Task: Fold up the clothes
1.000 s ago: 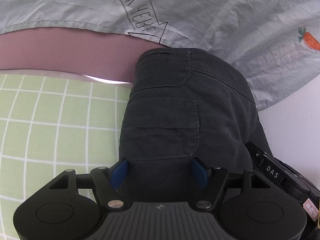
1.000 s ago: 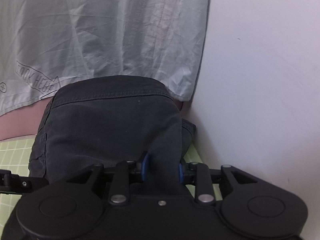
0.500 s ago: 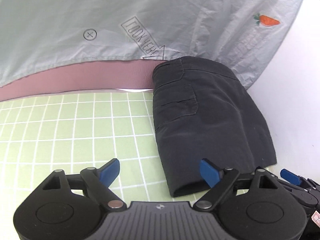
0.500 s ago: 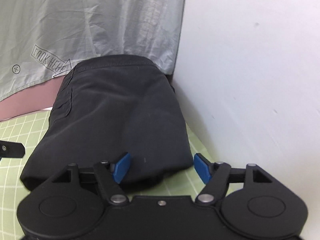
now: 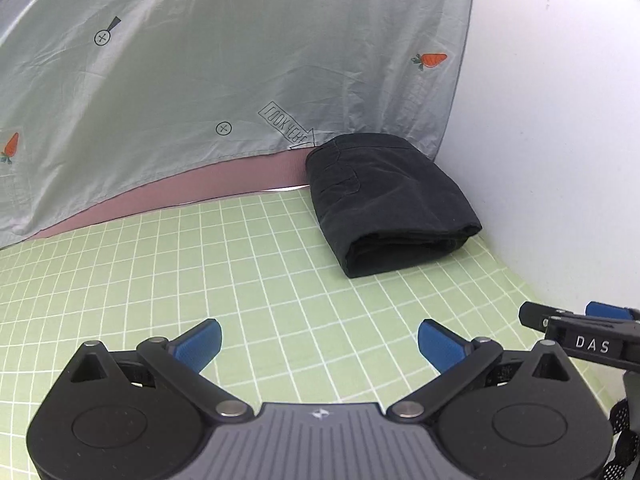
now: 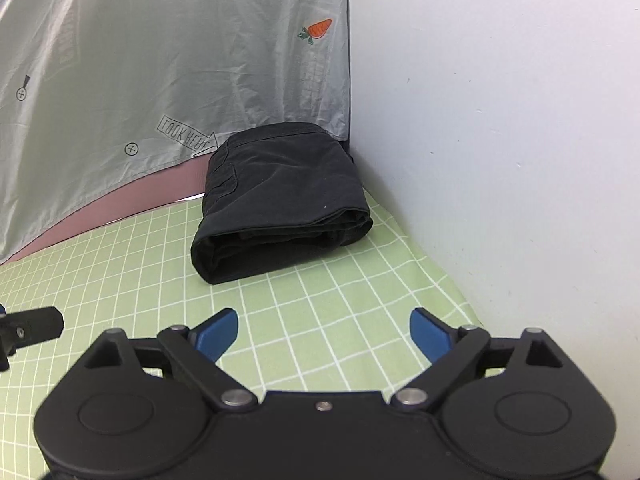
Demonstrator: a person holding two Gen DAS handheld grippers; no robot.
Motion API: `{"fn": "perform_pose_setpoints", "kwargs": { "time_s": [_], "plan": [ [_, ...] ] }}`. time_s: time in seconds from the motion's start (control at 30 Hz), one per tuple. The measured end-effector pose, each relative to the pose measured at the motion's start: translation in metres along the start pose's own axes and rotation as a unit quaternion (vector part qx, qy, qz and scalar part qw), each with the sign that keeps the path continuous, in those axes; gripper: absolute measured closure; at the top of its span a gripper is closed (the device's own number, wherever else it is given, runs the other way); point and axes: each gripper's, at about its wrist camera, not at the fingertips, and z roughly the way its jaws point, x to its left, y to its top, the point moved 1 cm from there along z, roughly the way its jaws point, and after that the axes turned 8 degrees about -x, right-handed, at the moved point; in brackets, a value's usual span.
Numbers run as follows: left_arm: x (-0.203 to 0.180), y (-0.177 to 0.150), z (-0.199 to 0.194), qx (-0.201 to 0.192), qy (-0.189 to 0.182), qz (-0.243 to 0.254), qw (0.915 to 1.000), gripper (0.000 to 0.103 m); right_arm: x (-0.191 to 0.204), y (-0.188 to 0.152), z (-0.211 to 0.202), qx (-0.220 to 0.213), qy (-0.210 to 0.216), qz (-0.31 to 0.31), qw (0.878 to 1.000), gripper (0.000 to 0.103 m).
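A pair of black trousers (image 5: 384,200) lies folded into a thick bundle on the green checked cloth (image 5: 200,264), pushed into the far right corner against the white wall. The same black trousers (image 6: 280,196) show their folded layers facing me in the right wrist view. My left gripper (image 5: 319,340) is open, well short of the bundle, with nothing between its blue fingers. My right gripper (image 6: 324,330) is also open and empty, held back from the bundle. Part of the right gripper's body (image 5: 580,332) shows at the left view's right edge.
A grey printed sheet (image 5: 224,60) with carrots and arrows hangs behind the table, above a pink strip (image 5: 168,188). A white wall (image 6: 500,120) closes off the right side. Green checked cloth (image 6: 320,292) spreads between the grippers and the bundle.
Both grippers have let go of the trousers, opened wide and drawn back toward me. The folded bundle stays in the far right corner.
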Motion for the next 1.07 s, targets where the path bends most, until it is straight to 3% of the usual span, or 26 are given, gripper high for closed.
{"fn": "perform_pose_setpoints", "kwargs": {
  "time_s": [0.43, 0.7, 1.07],
  "plan": [
    [-0.028, -0.046, -0.066, -0.011, -0.027, 0.023, 0.9993, 0.000, -0.012, -0.052, -0.089, 0.001, -0.004, -0.028, 1.000, 0.001],
    [-0.041, -0.061, -0.091, -0.023, -0.033, 0.026, 0.9988, 0.000, -0.022, -0.063, -0.115, -0.010, -0.005, -0.029, 1.000, 0.001],
    [-0.045, -0.058, -0.103, -0.043, -0.033, 0.033, 0.9980, 0.000, -0.024, -0.066, -0.129, -0.024, -0.005, -0.034, 0.999, 0.001]
  ]
}}
